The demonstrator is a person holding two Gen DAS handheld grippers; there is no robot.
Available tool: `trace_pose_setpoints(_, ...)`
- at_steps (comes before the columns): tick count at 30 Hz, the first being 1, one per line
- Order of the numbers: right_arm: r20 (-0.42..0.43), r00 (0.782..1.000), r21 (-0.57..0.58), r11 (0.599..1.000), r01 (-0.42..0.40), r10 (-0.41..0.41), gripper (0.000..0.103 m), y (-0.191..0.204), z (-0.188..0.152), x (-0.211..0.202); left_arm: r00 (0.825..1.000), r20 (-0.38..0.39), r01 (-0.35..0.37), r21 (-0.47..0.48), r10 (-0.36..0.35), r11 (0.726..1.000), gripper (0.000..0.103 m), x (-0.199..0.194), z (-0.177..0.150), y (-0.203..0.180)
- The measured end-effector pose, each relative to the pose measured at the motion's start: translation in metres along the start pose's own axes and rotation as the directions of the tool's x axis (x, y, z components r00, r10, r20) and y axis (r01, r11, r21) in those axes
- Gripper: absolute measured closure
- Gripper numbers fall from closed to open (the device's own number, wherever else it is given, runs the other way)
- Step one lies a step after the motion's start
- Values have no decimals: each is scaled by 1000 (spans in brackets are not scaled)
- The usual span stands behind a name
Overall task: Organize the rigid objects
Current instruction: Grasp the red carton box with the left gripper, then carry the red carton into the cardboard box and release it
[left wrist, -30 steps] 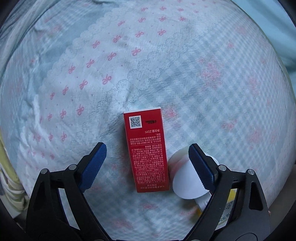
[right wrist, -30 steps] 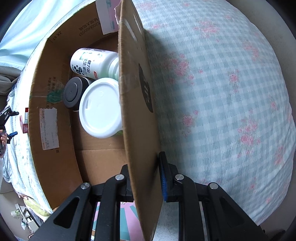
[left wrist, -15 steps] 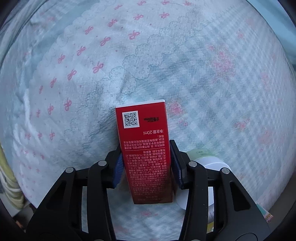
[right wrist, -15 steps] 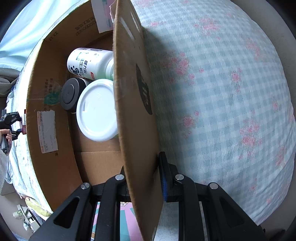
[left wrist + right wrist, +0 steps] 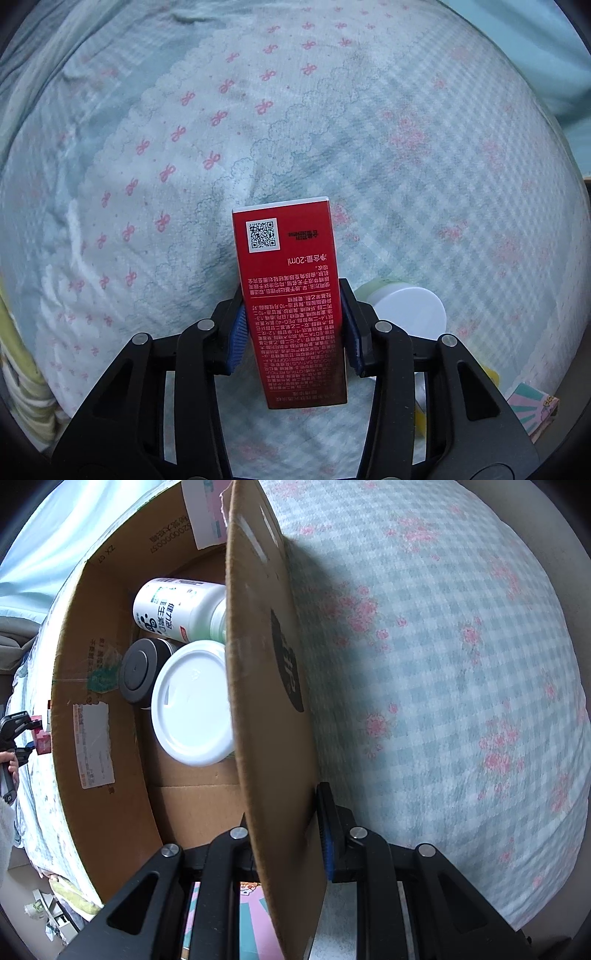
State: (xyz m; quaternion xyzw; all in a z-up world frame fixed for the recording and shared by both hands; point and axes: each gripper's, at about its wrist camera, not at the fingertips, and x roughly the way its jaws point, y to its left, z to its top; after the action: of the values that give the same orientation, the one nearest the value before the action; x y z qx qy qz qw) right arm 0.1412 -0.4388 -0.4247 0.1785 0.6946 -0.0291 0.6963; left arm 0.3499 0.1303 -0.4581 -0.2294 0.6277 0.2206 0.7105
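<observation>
Red carton (image 5: 291, 295) sat pinched in the left gripper (image 5: 293, 334), ready for boxing; the right gripper (image 5: 286, 843) clamped the cardboard box (image 5: 266, 686) wall nearby, steadying it.

Soft, dim daylight; heavy fisheye bending, dark vignetted corners.

A red carton (image 5: 291, 302) printed in white sits against pale blue-and-white gingham bedding (image 5: 461, 184) with pink bows. The brown cardboard box (image 5: 266, 701) holds white-lidded containers (image 5: 192, 709).
</observation>
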Motion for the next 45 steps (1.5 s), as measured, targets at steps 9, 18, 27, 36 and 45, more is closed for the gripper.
trace_pose_setpoints(9, 32, 999, 10, 1000, -13, 13, 85, -4, -1, -1, 990, 112, 79, 76, -87, 994, 64, -84, -26, -1)
trace_pose_setpoints(18, 46, 999, 0, 1000, -21, 21, 85, -4, -4, -2, 960, 187, 167, 212, -208, 963, 64, -176, -68, -45)
trace_pose_setpoints(27, 51, 998, 8, 999, -32, 32, 84, -6, -2, -2, 925, 127, 280, 408, -358, 869, 64, -222, -141, -156)
trace_pose_setpoints(36, 39, 999, -25, 999, -35, 35, 84, -5, -1, -1, 920, -43, 341, 582, -391, 738, 64, -191, -242, -272)
trace_pose_setpoints(45, 33, 998, -59, 997, -49, 51, 84, -4, 1, 1, 946, -157, 312, 684, -284, 660, 64, -114, -321, -308)
